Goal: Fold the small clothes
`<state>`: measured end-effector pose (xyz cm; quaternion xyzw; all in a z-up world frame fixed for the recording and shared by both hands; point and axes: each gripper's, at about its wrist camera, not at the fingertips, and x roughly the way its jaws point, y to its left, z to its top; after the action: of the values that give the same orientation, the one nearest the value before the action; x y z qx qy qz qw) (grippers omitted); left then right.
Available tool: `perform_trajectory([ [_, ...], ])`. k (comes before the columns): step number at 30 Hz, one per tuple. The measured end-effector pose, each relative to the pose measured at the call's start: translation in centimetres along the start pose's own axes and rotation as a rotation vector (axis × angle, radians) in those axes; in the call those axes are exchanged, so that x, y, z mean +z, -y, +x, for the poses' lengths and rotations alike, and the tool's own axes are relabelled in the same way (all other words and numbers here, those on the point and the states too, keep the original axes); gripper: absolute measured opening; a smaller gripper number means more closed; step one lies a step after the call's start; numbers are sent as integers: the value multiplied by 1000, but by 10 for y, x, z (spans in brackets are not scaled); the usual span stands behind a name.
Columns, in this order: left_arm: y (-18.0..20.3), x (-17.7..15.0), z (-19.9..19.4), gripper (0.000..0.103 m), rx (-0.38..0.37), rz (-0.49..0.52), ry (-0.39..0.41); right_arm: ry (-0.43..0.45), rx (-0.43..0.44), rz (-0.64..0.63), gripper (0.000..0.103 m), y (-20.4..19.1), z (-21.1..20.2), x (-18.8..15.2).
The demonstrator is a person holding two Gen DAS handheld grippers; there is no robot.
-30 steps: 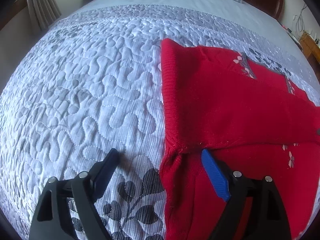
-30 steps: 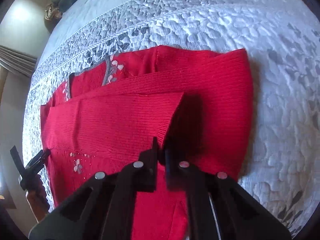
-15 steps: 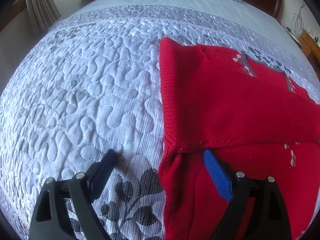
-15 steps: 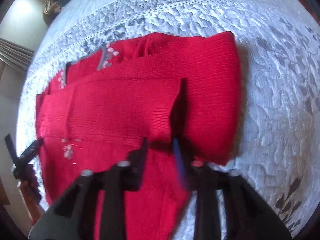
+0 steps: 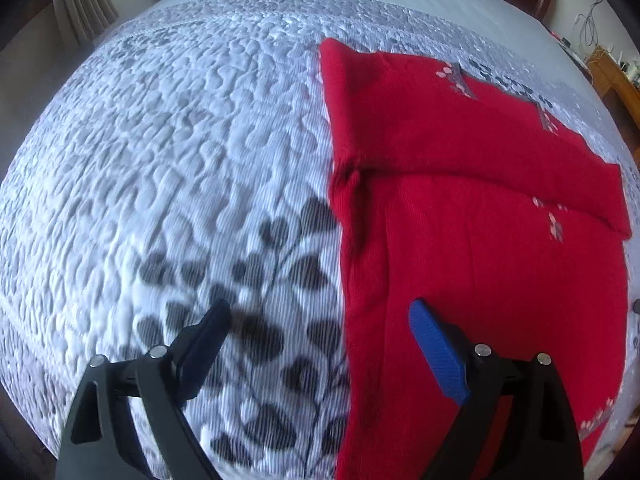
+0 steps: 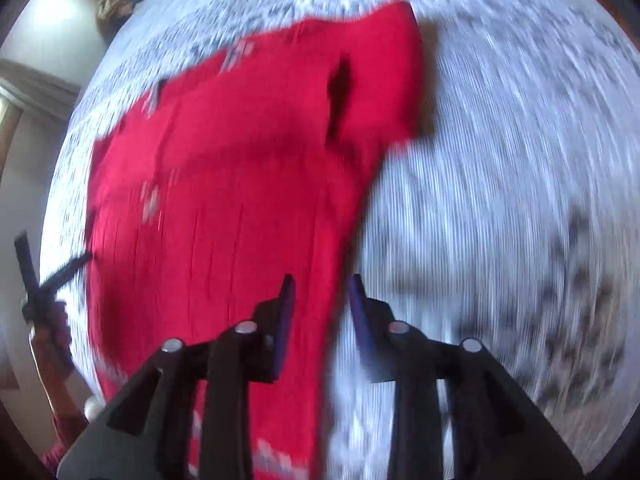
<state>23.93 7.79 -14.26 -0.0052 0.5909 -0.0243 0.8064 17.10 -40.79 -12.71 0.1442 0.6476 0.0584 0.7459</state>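
Red knitted sweater [image 5: 460, 208] lying flat on the quilted bed [image 5: 180, 152], both sleeves folded across the chest. Left hand-held gripper [image 5: 318, 320] spread wide over the sweater's left edge, one blue pad above the quilt, the other above the red knit, holding nothing. Right hand-held gripper [image 6: 322, 300] partly apart at the sweater's right edge, frame blurred, nothing visibly pinched.

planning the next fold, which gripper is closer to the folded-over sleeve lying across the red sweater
Left, likely. The left gripper hangs open over the red sweater's edge, below the folded-over sleeve. The right gripper, slightly open, looks farther back, though that view is blurred.
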Motion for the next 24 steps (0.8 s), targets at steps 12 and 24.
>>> perform_trajectory([
  [12, -12, -121, -46, 91, -71, 23, -88, -73, 55, -84, 47, -15, -3, -167],
  [24, -13, -167, -61, 90, -129, 26, -130, -84, 94, -78, 47, -25, 3, -199],
])
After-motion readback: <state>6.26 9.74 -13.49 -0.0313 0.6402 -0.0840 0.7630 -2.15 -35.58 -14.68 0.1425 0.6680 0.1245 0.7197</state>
